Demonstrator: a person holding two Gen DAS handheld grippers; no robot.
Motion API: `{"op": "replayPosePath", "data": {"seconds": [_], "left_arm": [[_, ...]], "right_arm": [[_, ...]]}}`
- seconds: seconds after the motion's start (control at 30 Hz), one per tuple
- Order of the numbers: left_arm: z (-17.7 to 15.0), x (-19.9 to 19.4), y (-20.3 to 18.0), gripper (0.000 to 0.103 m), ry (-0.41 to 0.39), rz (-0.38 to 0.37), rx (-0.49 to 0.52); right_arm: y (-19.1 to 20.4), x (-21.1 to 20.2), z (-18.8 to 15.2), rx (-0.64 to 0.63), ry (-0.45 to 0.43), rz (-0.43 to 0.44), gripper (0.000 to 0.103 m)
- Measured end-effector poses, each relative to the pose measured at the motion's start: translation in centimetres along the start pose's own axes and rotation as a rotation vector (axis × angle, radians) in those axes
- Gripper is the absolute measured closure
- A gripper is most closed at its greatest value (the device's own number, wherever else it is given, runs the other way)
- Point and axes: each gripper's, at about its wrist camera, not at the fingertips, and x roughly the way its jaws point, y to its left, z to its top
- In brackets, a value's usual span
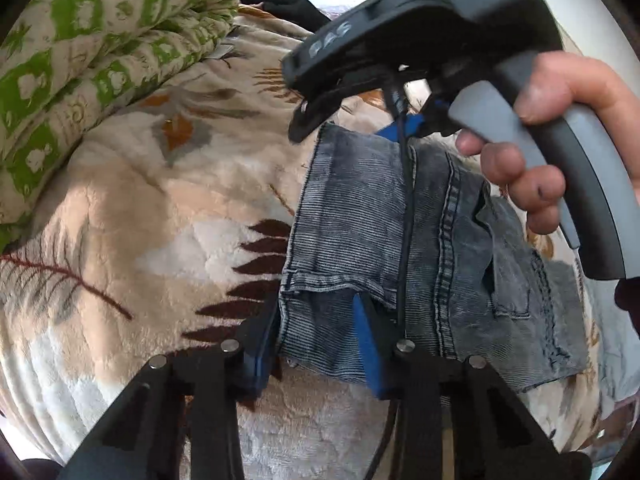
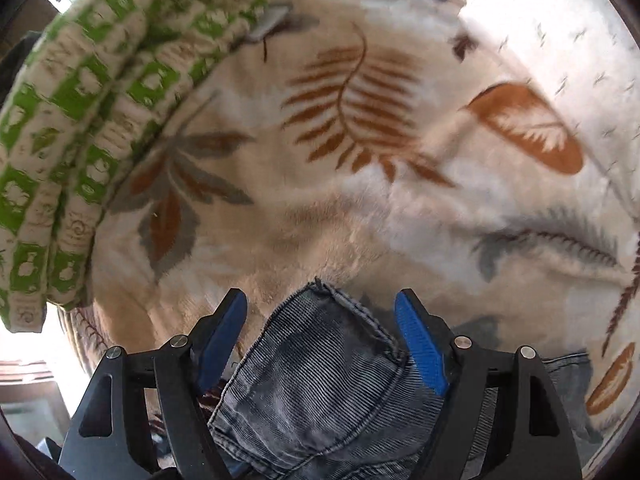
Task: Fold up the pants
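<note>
The grey-blue denim pants (image 1: 420, 248) lie folded in a short stack on a cream leaf-print blanket (image 1: 160, 208). My left gripper (image 1: 316, 328) is open, its blue pads either side of the stack's near left corner. In the left wrist view the right gripper (image 1: 400, 124) sits at the stack's far edge, held by a hand (image 1: 532, 152). In the right wrist view the right gripper (image 2: 320, 328) is open, with a corner of the pants (image 2: 320, 372) lying between its blue pads.
A rolled green-and-cream patterned quilt (image 1: 80, 72) lies along the left side, and also shows in the right wrist view (image 2: 80, 120). A white dotted fabric (image 2: 560, 32) lies at the far right. Dark clothing (image 1: 288, 4) sits at the back.
</note>
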Motion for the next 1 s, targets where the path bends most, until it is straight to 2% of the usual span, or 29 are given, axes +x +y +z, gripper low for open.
{"op": "replayPosePath", "data": {"seconds": [0.07,0.1,0.13,0.17,0.2,0.23,0.3,0.4,0.53,0.7,0.8,1.0], "left_arm": [[0.1,0.2,0.0,0.071,0.001,-0.01,0.001],[0.2,0.2,0.1,0.074,0.002,-0.017,-0.007],[0.3,0.2,0.2,0.078,0.001,-0.017,-0.012],[0.3,0.3,0.4,0.079,0.002,-0.019,-0.014],[0.4,0.3,0.5,0.083,0.0,-0.025,-0.02],[0.5,0.3,0.8,0.083,-0.002,-0.037,-0.031],[0.7,0.2,1.2,0.084,-0.003,-0.062,-0.051],[0.7,-0.2,0.9,0.084,-0.025,-0.083,-0.047],[0.6,-1.5,0.0,0.084,-0.077,-0.115,-0.015],[0.3,-3.1,-1.4,0.084,-0.123,-0.192,0.023],[0.2,-4.0,-3.1,0.084,-0.145,-0.227,0.069],[0.4,-5.5,-8.9,0.085,-0.161,-0.363,0.152]], "right_arm": [[-0.2,1.1,-0.3,0.001,0.036,-0.041,0.03],[-0.3,1.5,-0.4,0.007,0.048,-0.054,0.037],[-0.6,1.9,-0.6,0.019,0.06,-0.06,0.049],[-0.8,2.2,-0.9,0.035,0.058,-0.072,0.052],[-0.9,2.0,-1.0,0.038,0.04,-0.071,0.056],[-0.8,1.8,-1.2,0.035,0.024,-0.074,0.069],[-0.7,0.8,-1.7,0.029,-0.006,-0.09,0.078],[-0.6,-1.0,-2.7,0.016,-0.054,-0.104,0.086],[-1.2,-4.2,-4.2,0.031,-0.132,-0.083,0.088],[-2.4,-8.5,-6.8,0.049,-0.234,-0.071,0.088],[-3.0,-10.8,-8.8,0.071,-0.301,-0.059,0.089],[-6.7,-14.3,-12.7,0.125,-0.406,-0.04,0.091]]}}
